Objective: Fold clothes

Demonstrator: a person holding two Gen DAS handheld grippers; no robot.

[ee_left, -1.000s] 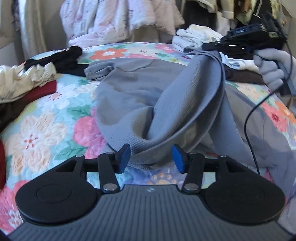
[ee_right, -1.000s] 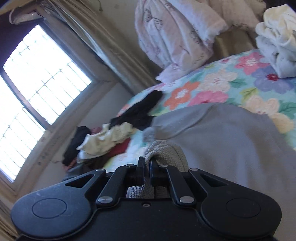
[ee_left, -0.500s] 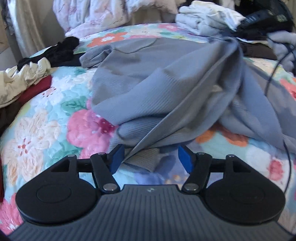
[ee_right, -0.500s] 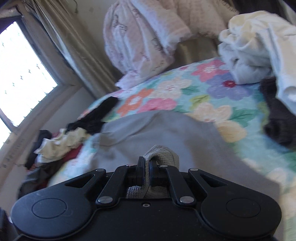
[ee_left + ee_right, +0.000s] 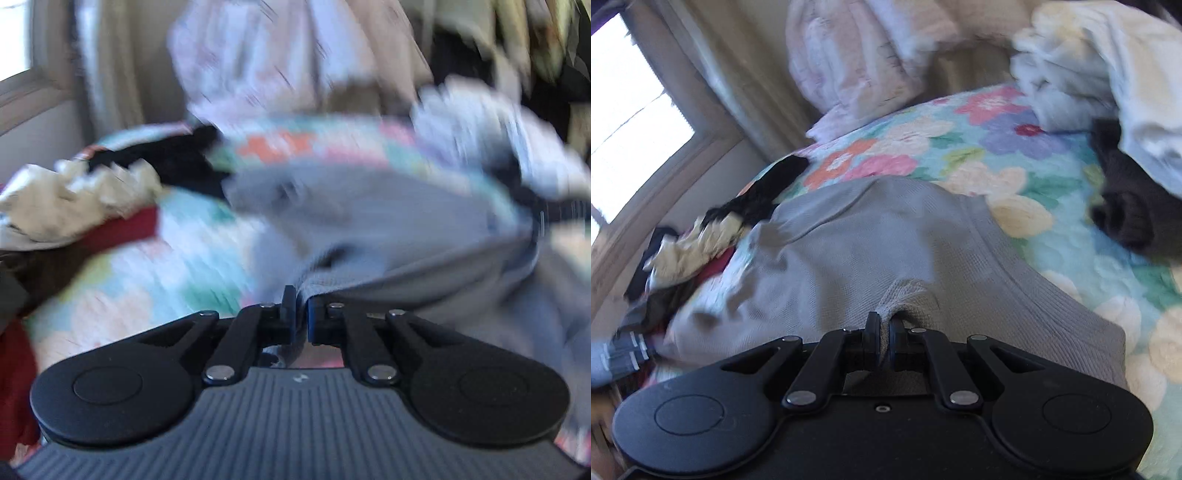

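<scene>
Across the flowered bedspread (image 5: pixel 1027 155) lies the soft, limp grey sweater (image 5: pixel 871 236), its near hem pinched in both the left gripper (image 5: pixel 298 314) and right gripper (image 5: pixel 882 341), jaws clamped tight, the sensible hold since it will sag anywhere else.

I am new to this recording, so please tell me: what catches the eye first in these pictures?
First, the grey knit garment spread over the middle of the flowered quilt, pinched at its near edge by both the right tongs and the left tongs. Next, white clothes are heaped at the far right, with a dark garment beneath them.
</scene>
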